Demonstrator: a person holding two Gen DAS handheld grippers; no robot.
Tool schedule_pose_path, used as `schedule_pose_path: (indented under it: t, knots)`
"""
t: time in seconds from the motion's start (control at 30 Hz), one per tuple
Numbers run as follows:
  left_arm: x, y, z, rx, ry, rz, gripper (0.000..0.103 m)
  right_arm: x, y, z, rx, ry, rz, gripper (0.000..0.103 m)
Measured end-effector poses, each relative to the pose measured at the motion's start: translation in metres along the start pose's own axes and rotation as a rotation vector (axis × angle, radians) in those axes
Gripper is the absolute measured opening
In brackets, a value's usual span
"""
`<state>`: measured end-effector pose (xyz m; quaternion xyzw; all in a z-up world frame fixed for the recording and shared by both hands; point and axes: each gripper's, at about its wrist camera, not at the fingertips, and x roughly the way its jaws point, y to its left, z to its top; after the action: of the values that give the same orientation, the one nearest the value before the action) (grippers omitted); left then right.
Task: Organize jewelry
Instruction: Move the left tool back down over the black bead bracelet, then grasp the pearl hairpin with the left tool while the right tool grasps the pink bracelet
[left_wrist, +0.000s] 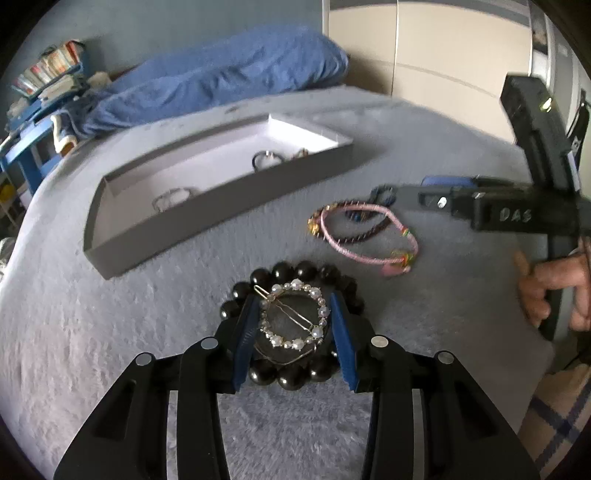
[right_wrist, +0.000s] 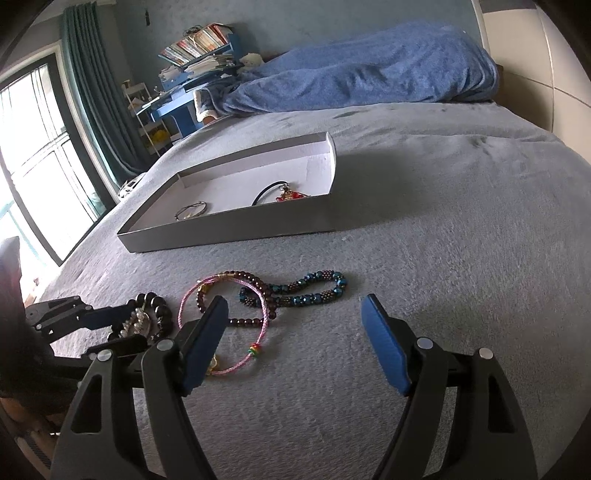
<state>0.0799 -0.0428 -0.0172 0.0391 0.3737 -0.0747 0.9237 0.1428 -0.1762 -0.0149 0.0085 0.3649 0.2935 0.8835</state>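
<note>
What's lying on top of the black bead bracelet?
A round pearl hair clip rests on the black bead bracelet, between the left gripper fingers. The clip and fingers cover part of the bracelet.

Bedroom surroundings around a grey bed

A grey plush bed cover (right_wrist: 461, 229) spreads across the bed, with a rumpled blue blanket (right_wrist: 362, 70) heaped along its far edge. Beyond that stands a blue shelf (right_wrist: 192, 99) stacked with books (right_wrist: 195, 44) and papers. A dark green curtain (right_wrist: 99, 96) hangs beside a bright window (right_wrist: 33, 155), and pale cream wardrobe panels (left_wrist: 436, 51) rise past the bed.
</note>
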Motion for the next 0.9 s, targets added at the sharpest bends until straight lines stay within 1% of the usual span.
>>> schedule_pose_path:
  t: [0.1, 0.2, 0.3, 0.47, 0.57, 0.6, 0.67, 0.7, 0.73, 0.8, 0.83, 0.87, 0.9]
  knots:
    - [-0.012, 0.004, 0.0, -0.023, -0.059, -0.008, 0.041, -0.002, 0.003, -0.001, -0.014, -0.007, 0.019, 0.074]
    - [-0.022, 0.015, -0.002, -0.08, -0.114, -0.009, 0.041, -0.003, 0.008, -0.001, -0.035, -0.008, 0.047, 0.074]
    - [-0.027, 0.023, -0.002, -0.127, -0.147, -0.013, 0.041, -0.005, 0.014, -0.003, -0.053, 0.001, 0.079, 0.074]
    - [-0.032, 0.032, -0.003, -0.178, -0.172, 0.011, 0.041, -0.006, 0.025, -0.007, -0.08, 0.025, 0.134, 0.074]
    - [-0.034, 0.036, -0.004, -0.204, -0.176, 0.024, 0.041, 0.001, 0.027, -0.007, -0.081, 0.055, 0.102, 0.074]
    - [-0.034, 0.036, -0.005, -0.208, -0.177, 0.027, 0.041, 0.004, 0.024, -0.007, -0.068, 0.07, 0.088, 0.071]
    - [-0.034, 0.038, -0.005, -0.216, -0.173, 0.03, 0.041, 0.01, 0.019, -0.007, -0.033, 0.099, 0.079, 0.06]
    - [-0.033, 0.038, -0.005, -0.218, -0.17, 0.03, 0.041, 0.013, 0.016, -0.007, -0.02, 0.112, 0.077, 0.056]
    - [-0.033, 0.038, -0.005, -0.218, -0.167, 0.03, 0.041, 0.016, 0.014, -0.007, -0.008, 0.126, 0.076, 0.05]
    - [-0.032, 0.038, -0.005, -0.217, -0.165, 0.029, 0.041, 0.02, 0.014, -0.008, -0.005, 0.139, 0.076, 0.045]
    - [-0.032, 0.039, -0.005, -0.216, -0.164, 0.029, 0.041, 0.02, 0.014, -0.009, -0.007, 0.143, 0.077, 0.039]
    - [-0.032, 0.039, -0.005, -0.216, -0.163, 0.029, 0.041, 0.021, 0.015, -0.009, -0.011, 0.146, 0.079, 0.029]
    - [-0.032, 0.039, -0.005, -0.217, -0.162, 0.029, 0.041, 0.022, 0.016, -0.009, -0.015, 0.15, 0.089, 0.022]
